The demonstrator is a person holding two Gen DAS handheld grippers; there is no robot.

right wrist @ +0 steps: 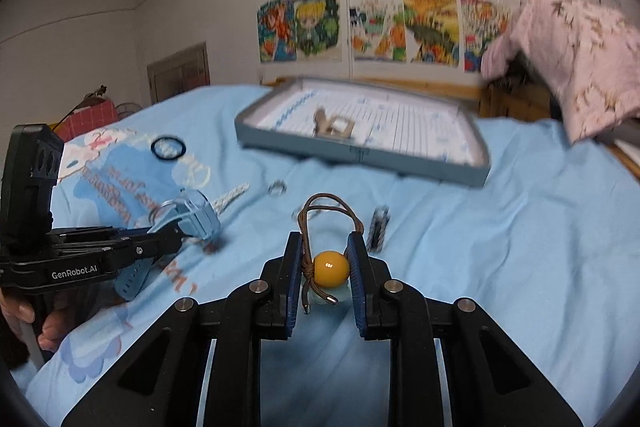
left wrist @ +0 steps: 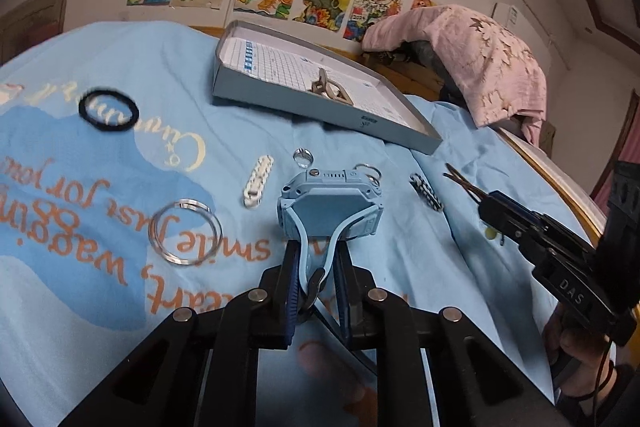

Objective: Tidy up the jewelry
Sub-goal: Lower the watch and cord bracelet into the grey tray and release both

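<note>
Listing the pieces in hand and those left on the blue bedsheet [left wrist: 460, 227].

Item, blue watch [left wrist: 332, 205]: held above the sheet by the left gripper [left wrist: 316, 267], whose jaws pinch the two soft straps just below the case. The case looks rigid and the heaviest piece here; the straps are bendy, so it would likely tip forward if held only by the strap ends. A hold close to the case seems soundest.

Item, brown hair tie [right wrist: 328, 223] with a yellow bead [right wrist: 331, 269]: clamped in the right gripper [right wrist: 326, 259], jaws pressing on the bead and the knot beside it, loop standing up ahead. Light and springy; the smooth round bead may slip, the cord would grip better.

Items on the sheet: black hair tie [left wrist: 108, 111], clear bangle [left wrist: 186, 233], white clip [left wrist: 258, 181], small clear ring [left wrist: 303, 157], dark clip [left wrist: 426, 191].

Destination, as judged: grey box lid [left wrist: 320, 107], near the far edge of the bed, one pale metal piece already inside.

View notes: only the left wrist view shows the strap pinch and the bangle clearly. Only the right wrist view shows the bead grip, plus the watch side-on with a strap hanging free; it is blurred.
</note>
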